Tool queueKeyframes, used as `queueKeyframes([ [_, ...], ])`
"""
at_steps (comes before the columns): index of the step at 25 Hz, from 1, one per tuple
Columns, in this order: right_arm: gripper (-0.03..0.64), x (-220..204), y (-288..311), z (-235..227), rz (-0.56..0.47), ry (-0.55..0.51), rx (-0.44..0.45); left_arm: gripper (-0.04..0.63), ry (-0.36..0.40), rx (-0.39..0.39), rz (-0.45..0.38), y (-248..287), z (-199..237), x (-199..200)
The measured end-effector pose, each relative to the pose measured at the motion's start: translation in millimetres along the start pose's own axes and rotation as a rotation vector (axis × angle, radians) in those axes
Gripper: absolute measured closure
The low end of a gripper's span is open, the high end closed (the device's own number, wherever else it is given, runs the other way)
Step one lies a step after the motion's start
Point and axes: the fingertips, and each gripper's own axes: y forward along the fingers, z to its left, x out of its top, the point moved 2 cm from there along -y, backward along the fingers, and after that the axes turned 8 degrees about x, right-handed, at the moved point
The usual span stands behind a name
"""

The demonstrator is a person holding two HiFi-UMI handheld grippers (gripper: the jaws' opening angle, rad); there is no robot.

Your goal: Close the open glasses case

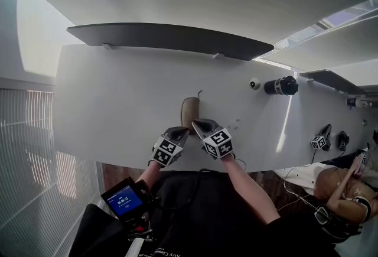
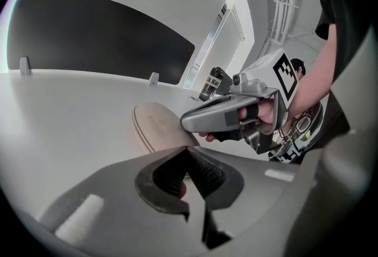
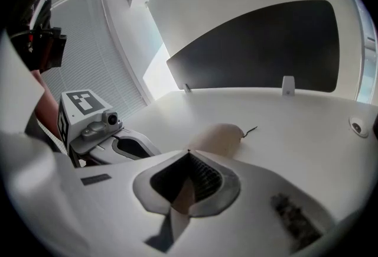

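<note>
— Seen from the head, where is the glasses case (image 1: pixel 189 111)?
— Flat on the white table (image 1: pixel 118 102), close to the front edge, with its long side pointing away from the person. A short dark cord (image 1: pixel 199 94) sticks out at its far end. The left gripper (image 1: pixel 182 133) and the right gripper (image 1: pixel 199 126) come in side by side, and their tips meet at the case's near end. A dark bottle (image 1: pixel 281 85) sits well off to the right, and a long dark panel (image 1: pixel 171 37) runs along the far edge.

— And the left gripper view?
— The left gripper (image 2: pixel 188 152) is clenched, tip against tip, with nothing pinched between the tips. A sliver of tan shows through the hollow behind them. The case (image 2: pixel 155 126) lies just beyond, lid down on its base, with a thin seam round the edge. The right gripper (image 2: pixel 201 120), held in a hand (image 2: pixel 269 111), reaches over the case's right side. I can't tell whether it touches.

— The right gripper view?
— The right gripper (image 3: pixel 189 155) is likewise clenched tip to tip and grasps nothing, with tan showing in its hollow. The case (image 3: pixel 217 136) is a rounded hump right behind the tips, with the cord (image 3: pixel 251 130) at its far end. The left gripper (image 3: pixel 139 148) sits close on the left, with window blinds (image 3: pixel 100 55) behind it.
</note>
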Motion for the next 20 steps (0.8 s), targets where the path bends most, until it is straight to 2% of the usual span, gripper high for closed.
queueKeyframes([
  [6, 0.618, -0.7, 0.0, -1.5, -0.037, 0.027, -0.005, 0.588, -0.009, -0.003, -0.006, 0.6, 1.3, -0.5],
  [12, 0.618, 0.1, -0.3, -2.5, -0.042, 0.072, 0.000, 0.588, 0.025, 0.008, -0.008, 0.1, 0.7, -0.1],
  [16, 0.618, 1.7, -9.8, -4.7, -0.043, 0.038, -0.048, 0.589, 0.053, 0.003, -0.029, -2.9, -2.7, 2.5],
  [20, 0.618, -2.0, -27.2, -3.4, -0.062, 0.039, -0.056, 0.589, 0.087, -0.006, -0.056, -6.1, -8.3, 9.9],
])
